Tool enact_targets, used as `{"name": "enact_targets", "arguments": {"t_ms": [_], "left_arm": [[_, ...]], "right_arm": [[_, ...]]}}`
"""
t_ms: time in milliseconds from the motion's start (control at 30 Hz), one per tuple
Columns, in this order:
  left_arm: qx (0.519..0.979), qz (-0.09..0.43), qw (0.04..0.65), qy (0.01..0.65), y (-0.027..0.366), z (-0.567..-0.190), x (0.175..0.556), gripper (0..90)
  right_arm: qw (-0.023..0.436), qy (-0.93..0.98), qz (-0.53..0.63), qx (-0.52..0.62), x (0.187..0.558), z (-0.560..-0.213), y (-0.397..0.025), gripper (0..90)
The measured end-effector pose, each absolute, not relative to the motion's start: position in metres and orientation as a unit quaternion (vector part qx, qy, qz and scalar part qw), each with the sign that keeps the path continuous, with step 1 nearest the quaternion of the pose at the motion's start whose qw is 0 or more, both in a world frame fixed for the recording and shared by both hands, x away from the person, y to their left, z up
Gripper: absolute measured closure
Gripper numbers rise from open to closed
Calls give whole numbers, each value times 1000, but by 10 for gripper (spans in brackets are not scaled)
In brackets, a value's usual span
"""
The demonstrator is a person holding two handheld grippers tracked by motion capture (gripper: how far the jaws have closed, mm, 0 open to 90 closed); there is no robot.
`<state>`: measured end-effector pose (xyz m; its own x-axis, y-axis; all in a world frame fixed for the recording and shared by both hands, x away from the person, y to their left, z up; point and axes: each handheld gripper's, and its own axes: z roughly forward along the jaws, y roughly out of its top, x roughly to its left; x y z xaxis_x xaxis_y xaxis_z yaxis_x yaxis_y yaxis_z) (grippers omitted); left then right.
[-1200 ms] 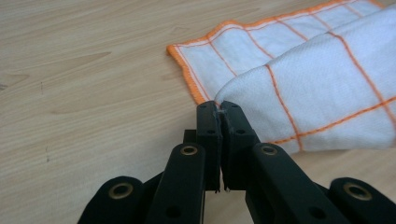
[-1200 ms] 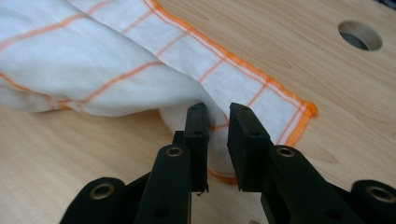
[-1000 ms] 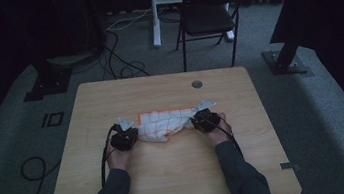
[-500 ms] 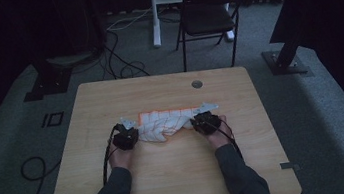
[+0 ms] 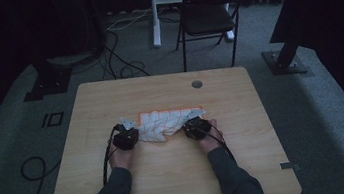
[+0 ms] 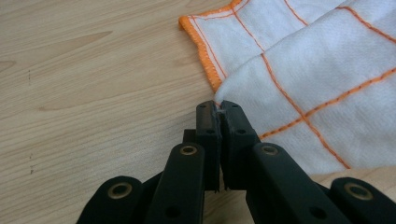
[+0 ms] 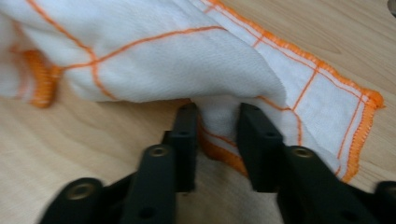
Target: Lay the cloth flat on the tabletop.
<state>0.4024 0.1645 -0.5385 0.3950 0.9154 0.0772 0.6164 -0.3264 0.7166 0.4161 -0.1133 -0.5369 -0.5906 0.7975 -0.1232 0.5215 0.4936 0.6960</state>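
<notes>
A white cloth with orange grid lines and orange stitched edging (image 5: 166, 124) lies partly folded near the middle of the wooden table (image 5: 170, 178), with a fold lifted over its lower layer. The left gripper (image 6: 219, 108) sits at the cloth's left end; in the left gripper view its jaws are pressed together, pinching a corner of the upper layer, while the orange hem of the lower layer lies flat on the wood just beyond. The right gripper (image 7: 217, 114) is at the cloth's right end; in the right gripper view its jaws stand on either side of a bunched fold of the fabric, a gap remaining between them with cloth filling it, so it grips the cloth there. That view is slightly blurred. In the high view the person's hands and dark sleeves come in from the near edge, both grippers close to the table surface. A round grommet (image 5: 197, 84) sits in the far part of the tabletop. A folding chair (image 5: 209, 14) stands beyond the table on grey carpet.
</notes>
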Motion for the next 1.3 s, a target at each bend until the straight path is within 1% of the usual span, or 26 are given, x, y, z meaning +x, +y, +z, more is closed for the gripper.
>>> {"name": "enact_targets", "arguments": {"t_ms": [33,67,100,167,433,533,700,800,933,1067,1300], "left_arm": [[777,244,306,493,165,-538,402,877],[778,244,306,492,165,-538,402,877],[778,244,306,492,165,-538,402,878],[777,243,307,492,166,-538,402,878],[776,245,303,496,170,-538,403,881],[783,244,302,486,169,-538,402,882],[785,240,304,484,164,-537,401,872],[781,241,310,485,166,-534,398,777],[781,243,327,474,165,-524,391,736],[786,245,346,451,154,-511,385,712],[807,232,382,385,118,-493,376,645]], "right_arm": [[222,835,311,396,417,-537,-113,750],[219,836,308,398,420,-537,-113,829],[216,837,307,399,421,-536,-115,858],[205,837,316,398,421,-532,-119,871],[211,836,335,381,406,-508,-147,877],[207,835,344,377,402,-498,-162,878],[205,840,333,375,402,-495,-166,865],[207,838,336,376,401,-497,-164,814],[208,837,342,373,397,-498,-162,802],[205,838,340,375,399,-501,-161,854],[202,826,346,397,408,-498,-160,864]]}}
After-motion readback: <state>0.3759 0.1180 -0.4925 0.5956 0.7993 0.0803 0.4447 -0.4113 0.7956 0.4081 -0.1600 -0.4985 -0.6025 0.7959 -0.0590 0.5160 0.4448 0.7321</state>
